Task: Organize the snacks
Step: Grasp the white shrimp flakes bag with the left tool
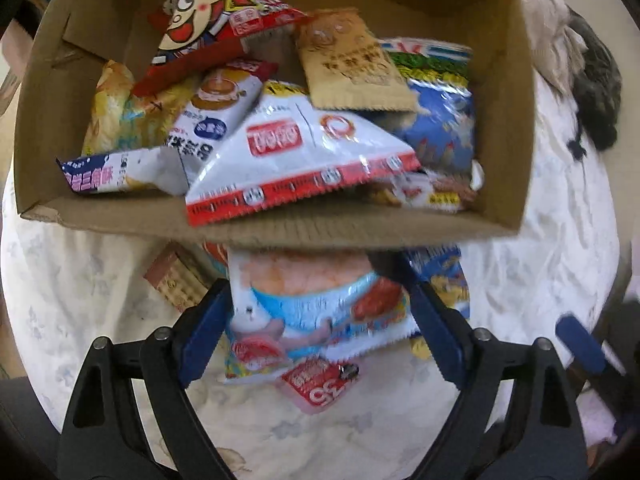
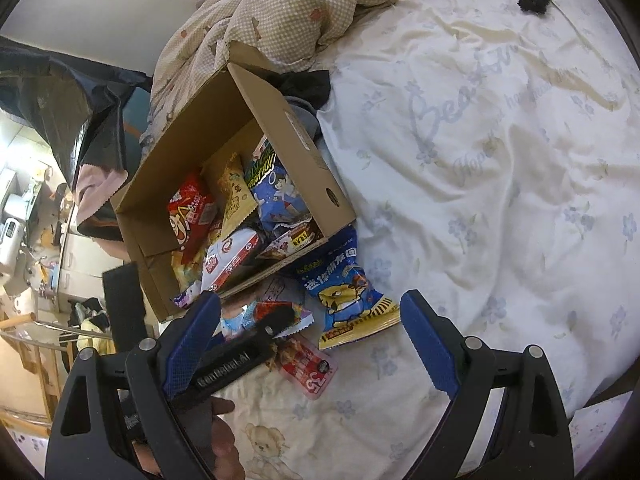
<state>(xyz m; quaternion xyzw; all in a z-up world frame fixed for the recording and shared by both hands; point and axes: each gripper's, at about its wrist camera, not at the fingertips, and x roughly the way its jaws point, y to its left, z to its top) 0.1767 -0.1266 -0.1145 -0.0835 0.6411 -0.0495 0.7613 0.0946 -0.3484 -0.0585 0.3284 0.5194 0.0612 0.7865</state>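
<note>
Outside box (image 1: 280,228): four packets on bedsheet (image 1: 520,280); both grippers' jaws open, nothing gripped.

I see the cardboard box (image 1: 504,120) lying open on the bedsheet, heaped with snack packets at all angles. A red packet with a cartoon face (image 1: 208,24) leans against the far side, a tan sachet (image 1: 352,64) rests tilted on a blue bag (image 1: 444,120), and a white packet with a red serrated edge (image 1: 296,156) slopes over the near wall. Outside, just beside that near wall, I see a white and light-blue packet (image 1: 308,312) lying flat on the sheet, a small pink-red sachet (image 1: 320,384) partly under its near edge, a blue packet with yellow print (image 2: 352,292) on one side and a brown biscuit pack (image 1: 176,276) on the other.
</note>
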